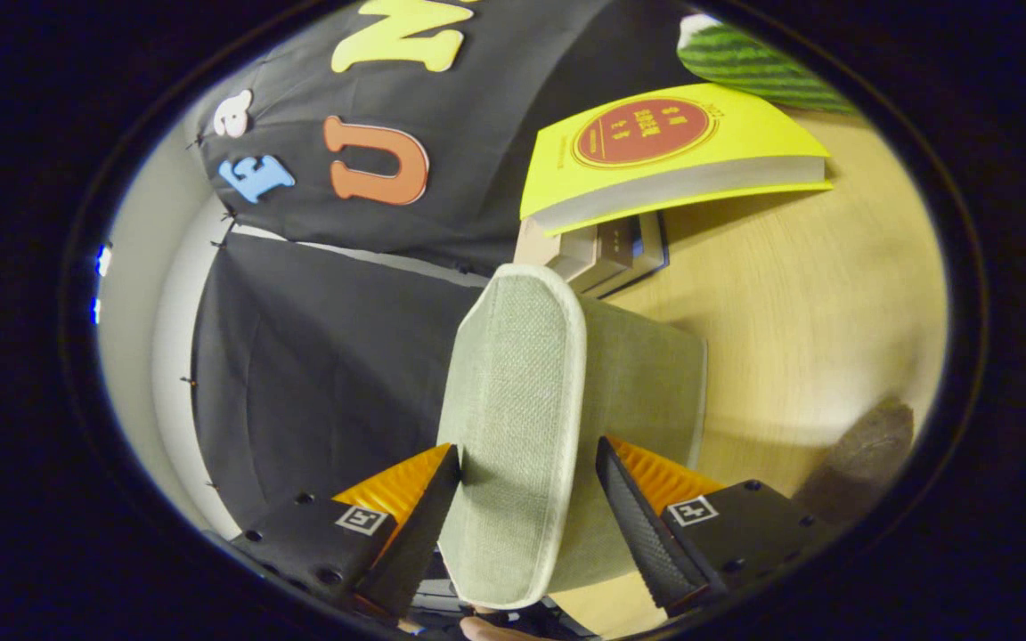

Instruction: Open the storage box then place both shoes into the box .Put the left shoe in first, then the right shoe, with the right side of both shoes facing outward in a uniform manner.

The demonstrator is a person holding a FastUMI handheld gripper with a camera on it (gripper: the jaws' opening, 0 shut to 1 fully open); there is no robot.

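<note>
I have the gripper [526, 481] rolled over on its side, so the table [798, 303] stands up on one side of my view and the booth's black cloth wall [317, 356] on the other. Between my fingers sits the lid [517, 418] of the box [647, 383], a pale green woven panel with a lighter piped rim, seen nearly edge-on and running from down by the finger roots to well beyond the tips. One finger [419, 525] lies right along the lid's rim on the cloth side; the other finger [638, 525] is on the box side, and I see a strip of green fabric between it and the rim, so I cannot tell whether the claw is truly pinching the lid or just straddling it. The box body rests on the table right behind the lid. Beyond the box, a yellow book [664, 151] with a red disc on its cover lies atop a couple of other books [606, 254], and past those I catch a green striped thing [758, 62], like a watermelon. A dark fuzzy object [860, 458] rests on the table out past the box-side finger; I cannot make out what it is
</note>
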